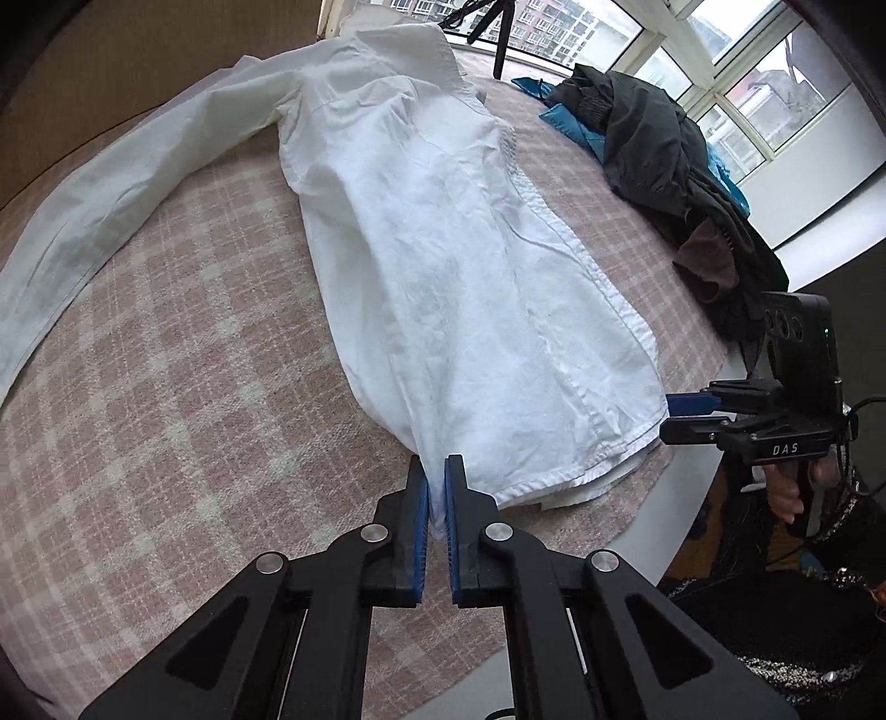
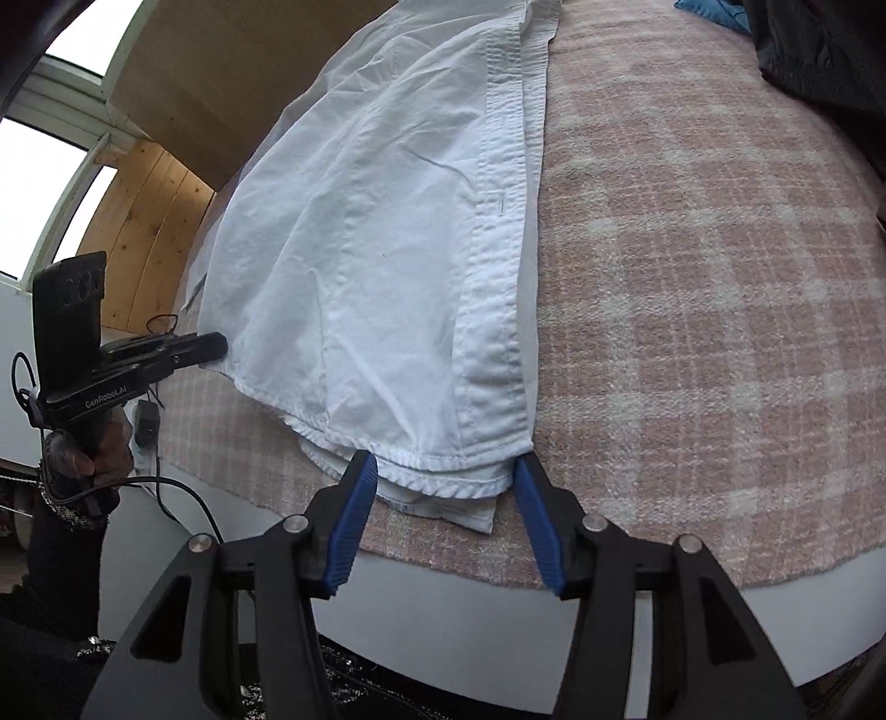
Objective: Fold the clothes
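Note:
A white long-sleeved shirt [image 1: 432,238] lies lengthwise on a pink checked cloth [image 1: 166,387], collar far, hem near, one sleeve stretched out to the left. My left gripper [image 1: 436,471] is shut on the shirt's near-left hem corner. It also shows at the left of the right wrist view [image 2: 219,346], at the shirt's edge. My right gripper [image 2: 446,468] is open, its blue pads either side of the near-right hem corner of the shirt [image 2: 387,266]. In the left wrist view it [image 1: 673,418] sits at the hem's right end.
A pile of dark and blue clothes [image 1: 664,160] lies at the far right of the cloth. The white table edge [image 2: 498,598] runs just below the hem. A tripod [image 1: 498,33] stands by the windows at the back. A wooden panel [image 2: 138,232] is at the left.

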Action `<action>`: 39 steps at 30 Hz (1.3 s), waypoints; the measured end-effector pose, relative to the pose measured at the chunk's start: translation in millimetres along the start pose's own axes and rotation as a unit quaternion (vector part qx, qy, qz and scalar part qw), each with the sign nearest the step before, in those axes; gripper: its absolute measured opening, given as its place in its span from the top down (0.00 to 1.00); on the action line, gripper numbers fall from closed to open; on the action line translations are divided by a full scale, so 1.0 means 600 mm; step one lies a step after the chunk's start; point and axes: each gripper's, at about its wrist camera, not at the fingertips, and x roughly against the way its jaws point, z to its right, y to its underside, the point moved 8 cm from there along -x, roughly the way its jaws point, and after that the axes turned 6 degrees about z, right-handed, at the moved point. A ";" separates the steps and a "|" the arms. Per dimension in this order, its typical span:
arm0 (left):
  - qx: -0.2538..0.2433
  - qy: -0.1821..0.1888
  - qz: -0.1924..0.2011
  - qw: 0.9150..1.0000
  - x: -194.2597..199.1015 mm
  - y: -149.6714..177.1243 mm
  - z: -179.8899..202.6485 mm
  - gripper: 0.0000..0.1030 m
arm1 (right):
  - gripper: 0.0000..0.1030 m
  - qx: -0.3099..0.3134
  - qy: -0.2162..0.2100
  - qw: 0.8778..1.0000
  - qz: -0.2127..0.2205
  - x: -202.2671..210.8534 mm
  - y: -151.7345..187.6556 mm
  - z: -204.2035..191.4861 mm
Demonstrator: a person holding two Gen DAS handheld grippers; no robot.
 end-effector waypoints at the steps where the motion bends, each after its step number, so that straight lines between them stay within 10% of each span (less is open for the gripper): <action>1: 0.002 0.003 0.002 1.000 0.002 0.001 -0.001 0.95 | 0.41 -0.012 -0.010 1.000 0.001 -0.001 -0.002 0.000; 7: 0.010 -0.002 0.008 1.000 0.025 0.008 -0.016 0.95 | 0.40 -0.119 -0.090 0.989 0.004 -0.006 -0.009 0.027; 12: 0.010 -0.010 0.008 1.000 0.016 0.004 -0.011 0.95 | 0.41 -0.091 -0.073 0.993 0.016 -0.004 -0.028 0.016; 16: 0.009 -0.018 0.000 1.000 0.003 0.006 -0.008 0.95 | 0.90 -0.043 -0.051 0.997 0.026 0.029 -0.041 0.007; 29: -0.033 0.012 0.038 0.999 0.067 0.034 0.101 0.95 | 0.90 0.095 0.007 0.994 0.057 0.160 -0.061 -0.048; 39: 0.003 -0.031 -0.020 0.999 -0.012 0.071 0.010 0.93 | 0.71 0.128 0.119 0.985 -0.017 0.095 -0.041 -0.016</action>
